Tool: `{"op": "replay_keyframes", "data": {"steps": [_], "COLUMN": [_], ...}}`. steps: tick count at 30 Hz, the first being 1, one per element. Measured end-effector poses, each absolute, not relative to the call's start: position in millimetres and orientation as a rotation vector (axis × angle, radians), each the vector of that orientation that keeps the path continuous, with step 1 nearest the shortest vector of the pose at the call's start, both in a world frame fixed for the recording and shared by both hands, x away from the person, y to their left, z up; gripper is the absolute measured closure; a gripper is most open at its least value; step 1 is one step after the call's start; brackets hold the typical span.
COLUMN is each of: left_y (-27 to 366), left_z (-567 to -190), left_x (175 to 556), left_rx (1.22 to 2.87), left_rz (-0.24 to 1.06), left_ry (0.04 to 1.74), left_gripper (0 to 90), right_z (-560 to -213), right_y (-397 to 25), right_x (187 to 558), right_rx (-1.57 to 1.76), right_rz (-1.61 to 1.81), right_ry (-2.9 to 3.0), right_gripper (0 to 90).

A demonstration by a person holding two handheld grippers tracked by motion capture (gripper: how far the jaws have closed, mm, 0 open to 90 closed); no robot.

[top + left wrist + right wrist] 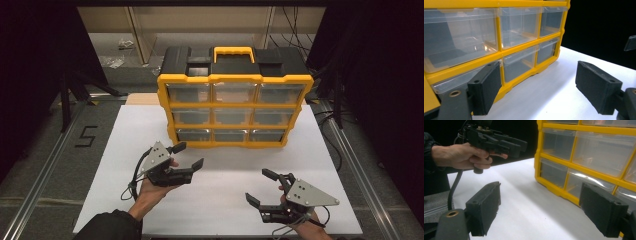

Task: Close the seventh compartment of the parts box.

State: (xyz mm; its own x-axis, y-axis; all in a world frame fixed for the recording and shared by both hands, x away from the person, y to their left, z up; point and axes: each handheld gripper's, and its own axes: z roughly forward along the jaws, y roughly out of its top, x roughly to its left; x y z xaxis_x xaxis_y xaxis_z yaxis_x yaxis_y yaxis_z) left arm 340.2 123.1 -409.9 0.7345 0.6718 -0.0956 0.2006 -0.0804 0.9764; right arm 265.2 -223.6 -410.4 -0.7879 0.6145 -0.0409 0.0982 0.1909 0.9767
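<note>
A yellow and black drawer organizer (pixel 235 95) stands upright at the back of the white table (pixel 125 150), with three rows of clear shut drawers (pixel 461 37) facing me. My left gripper (pixel 189 155) is held open just in front of the organizer's lower left corner, nothing between its jaws. My right gripper (pixel 262 186) is open too, nearer the front right of the table, well clear of the organizer (pixel 584 157). The right gripper view shows the left gripper (pixel 499 143) in a hand above the table.
Dark floor and metal rails flank the table on both sides. A "5" marking (pixel 86 136) lies on the floor at left. Behind the organizer are a wooden shelf frame and cables (pixel 295 30).
</note>
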Motion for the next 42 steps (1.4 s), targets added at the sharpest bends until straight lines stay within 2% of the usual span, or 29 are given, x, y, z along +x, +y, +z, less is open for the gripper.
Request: {"op": "replay_keyframes", "data": {"steps": [12,16,29,42], "left_y": [124,126,131,135], "left_z": [-410,-409,-409,-411], "left_x": [331,328,317,308], "left_rx": [1.640,1.608,1.623,1.613], "left_rz": [0.453,0.411,0.458,0.441], "left_ry": [0.688,0.706,0.684,0.693], "left_gripper": [20.2,20.2,20.1,20.1], "right_z": [-410,-410,-411,-411], "right_y": [-224,-224,-224,-224], "right_x": [265,265,265,266], "right_rx": [0.667,0.667,0.668,0.670], "right_rz": [1.628,1.628,1.629,1.630], "right_ry": [2.048,2.047,2.046,2.045], "right_gripper": [18.4,18.4,18.4,18.4]}}
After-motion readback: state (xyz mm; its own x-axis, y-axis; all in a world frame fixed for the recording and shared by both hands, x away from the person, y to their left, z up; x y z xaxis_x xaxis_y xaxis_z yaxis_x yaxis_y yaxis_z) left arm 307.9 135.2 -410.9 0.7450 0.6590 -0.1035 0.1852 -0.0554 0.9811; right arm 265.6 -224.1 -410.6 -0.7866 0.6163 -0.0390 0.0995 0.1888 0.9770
